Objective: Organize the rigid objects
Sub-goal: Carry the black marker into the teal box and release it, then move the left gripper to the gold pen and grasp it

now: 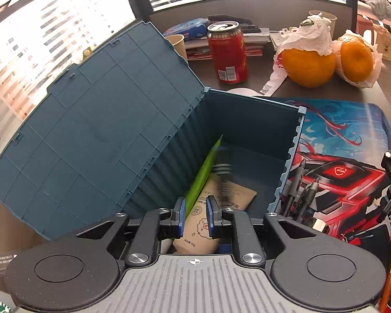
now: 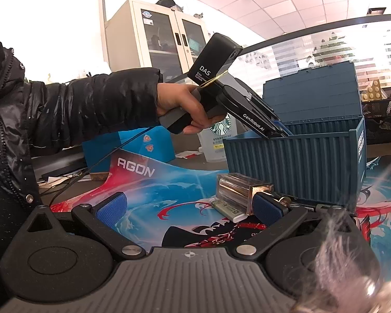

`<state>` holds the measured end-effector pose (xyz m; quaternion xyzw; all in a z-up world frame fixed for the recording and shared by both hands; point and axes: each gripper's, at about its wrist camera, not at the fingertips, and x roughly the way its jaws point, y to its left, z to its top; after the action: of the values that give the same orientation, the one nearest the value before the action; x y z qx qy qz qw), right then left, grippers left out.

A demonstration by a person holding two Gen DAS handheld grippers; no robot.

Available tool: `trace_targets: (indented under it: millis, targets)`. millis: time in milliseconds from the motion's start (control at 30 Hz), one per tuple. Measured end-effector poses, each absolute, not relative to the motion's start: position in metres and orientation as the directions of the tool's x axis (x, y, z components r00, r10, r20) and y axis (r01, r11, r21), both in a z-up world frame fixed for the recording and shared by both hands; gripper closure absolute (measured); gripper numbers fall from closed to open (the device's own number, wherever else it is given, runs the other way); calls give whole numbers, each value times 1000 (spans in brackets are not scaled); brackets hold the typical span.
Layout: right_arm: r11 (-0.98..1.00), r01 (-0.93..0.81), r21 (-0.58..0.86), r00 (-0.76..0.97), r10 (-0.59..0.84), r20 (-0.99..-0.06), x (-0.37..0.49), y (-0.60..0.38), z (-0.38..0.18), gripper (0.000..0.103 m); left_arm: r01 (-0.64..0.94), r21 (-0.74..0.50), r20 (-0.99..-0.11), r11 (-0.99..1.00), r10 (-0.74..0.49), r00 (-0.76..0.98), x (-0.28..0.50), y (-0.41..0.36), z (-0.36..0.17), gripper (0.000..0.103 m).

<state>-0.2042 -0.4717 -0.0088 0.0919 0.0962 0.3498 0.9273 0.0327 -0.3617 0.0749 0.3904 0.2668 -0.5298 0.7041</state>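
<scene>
The left gripper [image 1: 195,215] tilts down over the near rim of the blue box [image 1: 292,154], its pads a narrow gap apart with nothing pinched between them. Below that gap, on the box floor, lies a tan tube [image 1: 208,219]; a green packet [image 1: 204,172] leans against the box wall at 11 o'clock from the tube. The box lid [image 1: 96,135] stands open at 10 o'clock. Beyond the box, at 12 to 1 o'clock, stand a red can [image 1: 228,52] and two oranges [image 1: 309,66]. Pens [image 1: 299,190] lie on the printed mat [image 1: 346,140] at 3 o'clock.

The right gripper [image 2: 190,208] is spread wide and empty, low over the mat. At 1 o'clock from it lie a clear case [image 2: 241,187] and a lighter [image 2: 228,210], both in front of the box.
</scene>
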Motion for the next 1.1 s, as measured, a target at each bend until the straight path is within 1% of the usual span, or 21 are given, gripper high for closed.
trace_targets:
  millis: [100, 133, 200, 233, 267, 300, 367, 467, 500, 567, 600, 767, 867, 967, 1100]
  targets:
    - [740, -628, 240, 738, 664, -117, -203, -471, -9, 0, 947, 290, -780, 134, -540, 316, 27, -358, 77, 83]
    - [741, -627, 242, 738, 664, -120, -203, -471, -9, 0, 945, 296, -774, 136, -545, 321, 24, -355, 79, 78]
    - [742, -624, 246, 739, 662, -124, -202, -471, -9, 0, 939, 312, -760, 147, -554, 339, 19, -349, 83, 61]
    - [742, -623, 248, 739, 662, -125, -201, -471, -9, 0, 934, 322, -751, 155, -559, 352, 17, -345, 85, 41]
    - [742, -623, 250, 739, 662, -125, -201, -471, -9, 0, 926, 337, -733, 172, -569, 373, 15, -340, 89, 30]
    - [742, -622, 251, 740, 662, -123, -201, -471, -9, 0, 921, 340, -718, 189, -581, 384, 12, -334, 93, 28]
    - [741, -622, 253, 741, 661, -116, -202, -472, -10, 0, 921, 325, -698, 217, -602, 388, 7, -323, 102, 18]
    - [745, -614, 260, 747, 655, -114, -201, -472, -10, 0, 914, 325, -648, 244, -646, 403, -10, -305, 115, 11]
    - [747, -611, 263, 749, 652, -112, -201, -473, -10, 0, 914, 325, -636, 243, -659, 401, -16, -300, 118, 10]
    - [752, -602, 270, 756, 645, -110, -200, -474, -10, 0, 919, 323, -619, 225, -685, 385, -36, -288, 121, 4]
    - [753, -598, 274, 759, 642, -107, -200, -475, -10, 0, 922, 325, -614, 211, -695, 375, -48, -280, 120, 3]
    - [728, -607, 320, 757, 652, -48, -201, -484, -10, 0, 923, 357, -641, 143, -681, 353, -97, -256, 94, 0]
    - [712, -604, 359, 757, 653, -20, -199, -491, -10, 0, 923, 368, -658, 116, -668, 346, -121, -245, 73, 0]
    - [716, -583, 384, 769, 638, -22, -196, -493, -10, 0, 943, 318, -682, 92, -669, 295, -139, -237, 57, 0]
    - [731, -576, 365, 774, 632, -44, -196, -489, -9, 0, 967, 249, -713, 58, -664, 224, -156, -233, 42, 0]
